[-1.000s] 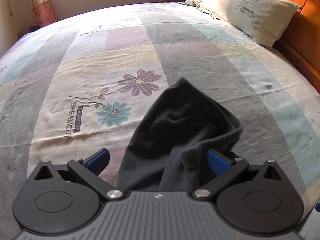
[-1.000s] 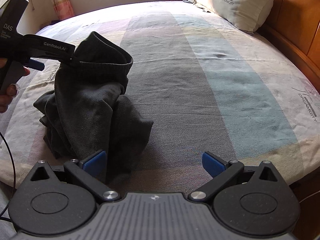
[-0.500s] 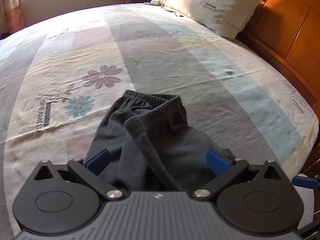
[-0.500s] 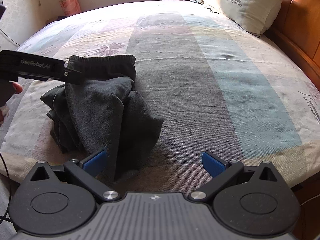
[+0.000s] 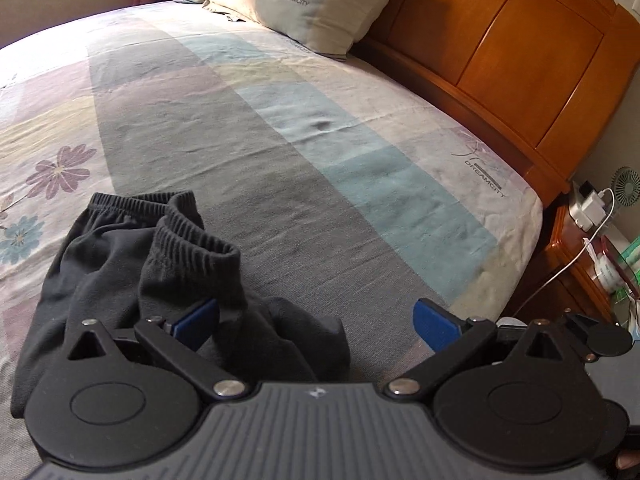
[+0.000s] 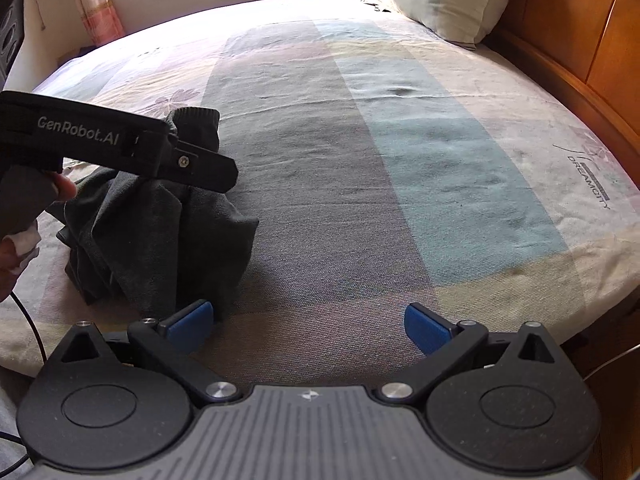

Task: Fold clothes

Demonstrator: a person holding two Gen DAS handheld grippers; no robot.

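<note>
A dark grey garment (image 5: 100, 264) with ribbed cuffs lies bunched on the patterned bed sheet (image 5: 280, 120) near the front edge. My left gripper (image 5: 316, 322) is open just above it, and one ribbed cuff (image 5: 192, 256) stands right against its left pad; the right pad is over bare sheet. From the right wrist view the left gripper (image 6: 224, 170) hovers over the top of the garment (image 6: 160, 232), which peaks up under it. My right gripper (image 6: 308, 324) is open, low over the sheet, with its left pad beside the garment's edge and nothing between its fingers.
A pillow (image 5: 312, 4) lies at the head of the bed against a wooden headboard (image 5: 500, 60). A nightstand (image 5: 592, 216) with a charger, cable and small fan stands at the right. A hand (image 6: 60, 188) holds the left gripper's handle. A curtained window (image 6: 96, 0) is far left.
The garment, lifted by the left gripper a second ago, has come down into a heap on the bed. The left gripper has swung right toward the headboard. The right gripper stays open.
</note>
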